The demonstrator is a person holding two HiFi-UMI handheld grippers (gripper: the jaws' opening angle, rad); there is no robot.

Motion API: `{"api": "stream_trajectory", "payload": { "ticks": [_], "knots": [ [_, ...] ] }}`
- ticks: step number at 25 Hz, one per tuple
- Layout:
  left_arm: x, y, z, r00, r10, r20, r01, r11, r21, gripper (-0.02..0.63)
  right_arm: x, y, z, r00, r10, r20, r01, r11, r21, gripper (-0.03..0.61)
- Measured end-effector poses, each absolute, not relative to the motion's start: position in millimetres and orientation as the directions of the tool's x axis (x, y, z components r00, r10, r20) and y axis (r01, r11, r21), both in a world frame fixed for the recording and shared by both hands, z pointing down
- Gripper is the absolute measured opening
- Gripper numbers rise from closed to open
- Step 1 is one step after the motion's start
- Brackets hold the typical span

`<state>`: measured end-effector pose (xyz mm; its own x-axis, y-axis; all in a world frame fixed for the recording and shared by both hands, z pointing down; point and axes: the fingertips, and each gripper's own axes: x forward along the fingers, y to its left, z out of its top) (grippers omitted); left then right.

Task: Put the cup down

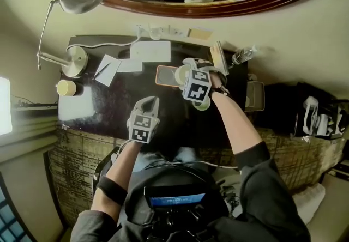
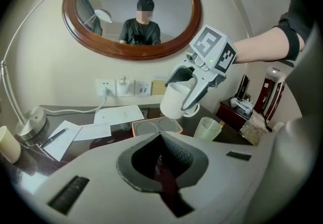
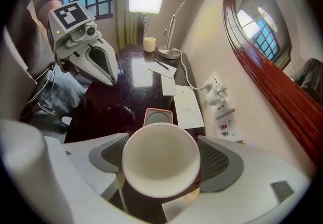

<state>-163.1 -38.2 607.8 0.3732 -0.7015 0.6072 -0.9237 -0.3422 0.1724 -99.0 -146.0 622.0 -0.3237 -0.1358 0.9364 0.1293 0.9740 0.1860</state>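
While I am holding the white cup (image 3: 160, 158) across its round body in my right gripper (image 2: 187, 92), with the jaws standing wide and the mesh pads pressing on opposite sides of the wall, the cup is hanging in the air over the dark desk (image 3: 116, 92), with the orange tray (image 3: 158, 116) below and just beyond it. I am judging it to be empty and so fairly light, stiff enough not to give under the pads, but smooth-walled and likely to slip or chip if it comes down hard, so I am trusting the hold on the body below the rim. A ribbed glass (image 2: 208, 128) is standing just right of the tray. My left gripper (image 2: 164, 165) is hovering nearer me, closed and holding nothing.
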Motion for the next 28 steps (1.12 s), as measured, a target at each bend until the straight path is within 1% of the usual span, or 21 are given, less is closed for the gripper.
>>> {"api": "stream_trajectory", "payload": {
  "ticks": [8,13,19,25,28],
  "knots": [
    [-183.9,-44.4,620.5,0.363,-0.706,0.609,-0.928,-0.332,0.169,0.001,-151.9,-136.6,657.6,-0.315,-0.062,0.947,0.185,0.975,0.125,0.437],
    [-194.6,-46.3,625.6,0.371,-0.707,0.602,-0.925,-0.335,0.177,0.001,-173.3,-144.0,676.5,-0.29,-0.05,0.956,0.207,0.972,0.114,0.437],
    [-210.7,-46.3,633.2,0.37,-0.711,0.599,-0.928,-0.32,0.193,0.001,-180.1,-148.2,699.1,-0.242,-0.028,0.97,0.212,0.974,0.08,0.44],
    [-223.6,-45.6,634.1,0.358,-0.714,0.602,-0.933,-0.301,0.198,0.001,-185.5,-149.2,695.1,-0.24,-0.028,0.97,0.227,0.97,0.084,0.443],
    [-224.4,-45.6,633.5,0.356,-0.714,0.604,-0.934,-0.299,0.197,0.001,-183.2,-146.9,696.4,-0.257,-0.025,0.966,0.2,0.977,0.079,0.46]
  ]
}}
